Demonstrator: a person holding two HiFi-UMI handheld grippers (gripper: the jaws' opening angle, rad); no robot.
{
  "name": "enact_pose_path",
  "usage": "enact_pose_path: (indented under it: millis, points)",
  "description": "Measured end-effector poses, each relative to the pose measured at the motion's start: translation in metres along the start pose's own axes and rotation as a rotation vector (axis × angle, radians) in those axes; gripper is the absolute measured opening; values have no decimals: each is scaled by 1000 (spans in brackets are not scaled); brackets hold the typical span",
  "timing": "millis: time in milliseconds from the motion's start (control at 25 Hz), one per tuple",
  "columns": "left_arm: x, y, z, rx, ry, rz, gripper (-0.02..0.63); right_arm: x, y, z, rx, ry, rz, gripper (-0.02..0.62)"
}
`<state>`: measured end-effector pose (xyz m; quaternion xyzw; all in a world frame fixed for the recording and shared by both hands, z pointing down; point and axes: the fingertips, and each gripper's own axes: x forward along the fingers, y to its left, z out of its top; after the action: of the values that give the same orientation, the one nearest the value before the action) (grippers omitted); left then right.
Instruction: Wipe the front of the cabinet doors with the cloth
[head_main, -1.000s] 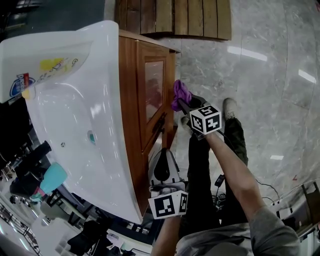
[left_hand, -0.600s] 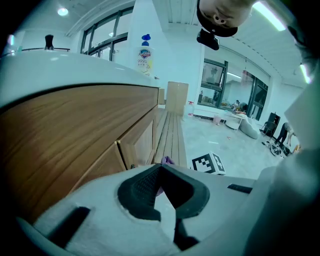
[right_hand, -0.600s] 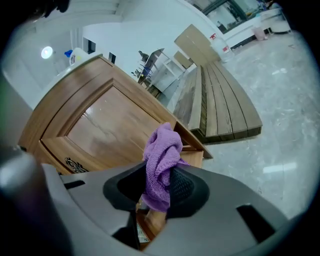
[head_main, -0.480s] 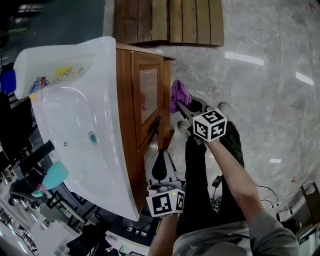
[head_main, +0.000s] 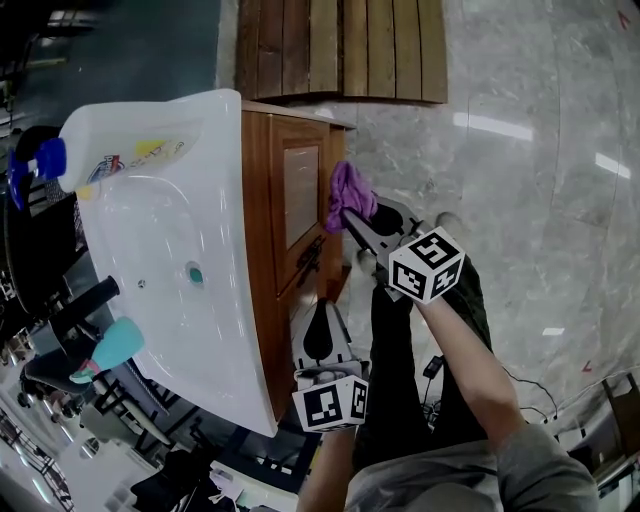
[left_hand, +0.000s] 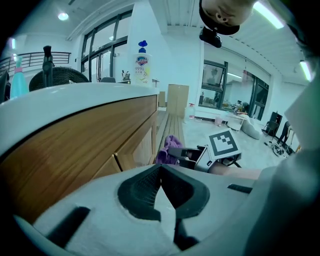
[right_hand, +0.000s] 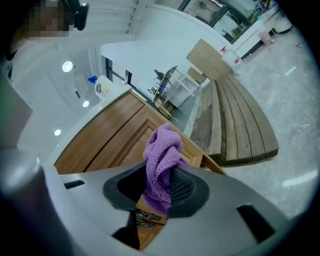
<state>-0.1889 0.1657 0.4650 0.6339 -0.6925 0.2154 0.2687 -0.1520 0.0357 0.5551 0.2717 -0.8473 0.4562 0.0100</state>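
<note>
A purple cloth (head_main: 347, 193) is bunched between the jaws of my right gripper (head_main: 352, 215), which is shut on it. The cloth (right_hand: 162, 160) touches or nearly touches the front of the wooden cabinet door (head_main: 302, 195) near its outer edge. The cabinet (right_hand: 107, 142) stands under a white sink basin (head_main: 160, 270). My left gripper (head_main: 318, 338) hangs lower, beside the near end of the cabinet, its jaws (left_hand: 159, 186) shut with nothing between them. From the left gripper view the cloth (left_hand: 167, 150) and the right gripper's marker cube (left_hand: 223, 145) show ahead along the cabinet front.
A white cleaner bottle (head_main: 120, 150) with a blue cap lies on the sink's far rim. A teal bottle (head_main: 108, 350) and a dark tap (head_main: 85, 305) are at the near side. A wooden slat platform (head_main: 340, 50) lies beyond the cabinet on the marble floor (head_main: 540, 150). The person's legs (head_main: 410, 370) stand in front.
The right gripper with the cloth has moved up the cabinet door, away from me. The head view has shifted a little; the left gripper has stayed put.
</note>
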Motion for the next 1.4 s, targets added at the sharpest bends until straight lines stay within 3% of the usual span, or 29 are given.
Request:
enact_pose_path:
  millis: [600, 920, 1400]
  points:
    - [-8, 4, 14, -6, -11, 31, 9, 7, 58, 55, 0, -62, 152, 104]
    - [-4, 10, 13, -12, -5, 38, 9, 25, 80, 51, -33, -13, 220, 104]
    - [-1, 16, 7, -32, 3, 37, 9, 41, 87, 44, -34, 4, 242, 104]
